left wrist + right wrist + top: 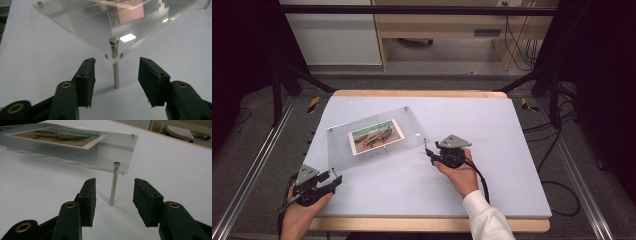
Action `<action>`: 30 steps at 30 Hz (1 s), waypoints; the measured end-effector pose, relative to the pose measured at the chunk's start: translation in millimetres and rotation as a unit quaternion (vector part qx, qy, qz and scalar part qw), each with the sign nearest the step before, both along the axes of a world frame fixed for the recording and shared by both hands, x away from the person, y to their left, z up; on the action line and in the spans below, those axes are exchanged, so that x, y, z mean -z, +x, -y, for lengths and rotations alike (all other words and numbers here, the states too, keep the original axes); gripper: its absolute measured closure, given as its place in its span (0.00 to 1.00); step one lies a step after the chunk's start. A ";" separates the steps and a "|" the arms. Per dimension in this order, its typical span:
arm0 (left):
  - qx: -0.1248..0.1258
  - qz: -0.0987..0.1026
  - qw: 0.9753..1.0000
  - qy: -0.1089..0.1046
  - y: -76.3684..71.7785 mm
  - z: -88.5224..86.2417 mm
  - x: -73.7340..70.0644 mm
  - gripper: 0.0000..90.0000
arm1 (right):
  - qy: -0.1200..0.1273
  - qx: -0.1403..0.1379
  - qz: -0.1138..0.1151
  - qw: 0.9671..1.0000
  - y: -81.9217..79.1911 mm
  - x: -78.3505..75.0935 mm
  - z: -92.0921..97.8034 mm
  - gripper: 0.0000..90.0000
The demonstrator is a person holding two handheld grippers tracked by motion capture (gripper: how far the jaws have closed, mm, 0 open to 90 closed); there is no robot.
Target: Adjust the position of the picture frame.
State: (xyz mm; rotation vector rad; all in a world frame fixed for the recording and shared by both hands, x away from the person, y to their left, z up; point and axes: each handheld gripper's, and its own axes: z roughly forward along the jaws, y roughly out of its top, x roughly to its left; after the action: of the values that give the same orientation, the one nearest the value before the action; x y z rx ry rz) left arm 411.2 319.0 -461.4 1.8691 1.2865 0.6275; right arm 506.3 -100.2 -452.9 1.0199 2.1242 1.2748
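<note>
Acrylic panel (377,137), clear, rectangular, glossy, raised off the counter (492,170) on thin metal standoff pins at its corners. It sits left of centre on the counter, turned at an angle. Polished cut edges, glare patches on top. Photo print (376,136) with a white border lies in the panel's middle; the picture is brownish with a green strip, subject too small to tell. From the left gripper view the print's underside reflection shows pinkish with small text, unreadable. No brand or label legible anywhere.

Counter is a pale lavender matte sheet with a light wood rim at the near and far edges.

Left tongs (116,80) spread apart, nothing pinched; they flank the near-left corner pin (115,62), a shiny steel rod with a flat round cap standing upright through the panel corner, not touching either pad. Pads (86,80) are black, rubbery, slightly ragged at the edges; brass-coloured rivets on the black arms. In the high view the left tongs (333,178) sit just beside that corner, held by a hand (302,215).

Right tongs (113,200) also spread, holding nothing; the near-right corner pin (113,185) stands upright between the pads, apart from both. In the high view the right tongs (429,152) are at the panel's right corner, grey three-cornered plate on top, black cable trailing back, hand (459,172) in a white sleeve.
</note>
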 end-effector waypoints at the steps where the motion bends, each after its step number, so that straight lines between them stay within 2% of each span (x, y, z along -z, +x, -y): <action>1: 0.001 0.000 1.000 -0.001 0.4 0.5 0.3 0.55 | -0.001 0.002 -0.002 1.000 0.9 1.2 -0.6 0.61; 7: 0.000 -0.004 1.000 0.003 3.2 1.2 3.0 0.64 | -0.006 0.000 -0.010 1.000 7.9 9.9 -8.7 0.65; 14: -0.003 -0.004 1.000 -0.005 4.4 0.4 4.1 0.69 | -0.005 0.005 -0.015 1.000 15.1 18.7 -13.9 0.69; 23: 0.002 -0.006 1.000 -0.023 4.9 2.7 6.5 0.70 | 0.015 0.011 -0.017 1.000 23.1 23.1 -15.6 0.74; 30: 0.003 -0.004 1.000 -0.021 5.7 5.2 7.7 0.71 | 0.031 0.013 -0.010 0.999 27.5 25.6 -17.4 0.79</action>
State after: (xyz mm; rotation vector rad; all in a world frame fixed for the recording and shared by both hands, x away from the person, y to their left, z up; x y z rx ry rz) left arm 416.9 313.8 -469.0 1.8419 1.2892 0.5851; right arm 533.8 -82.7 -478.5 1.0868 2.0914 1.3322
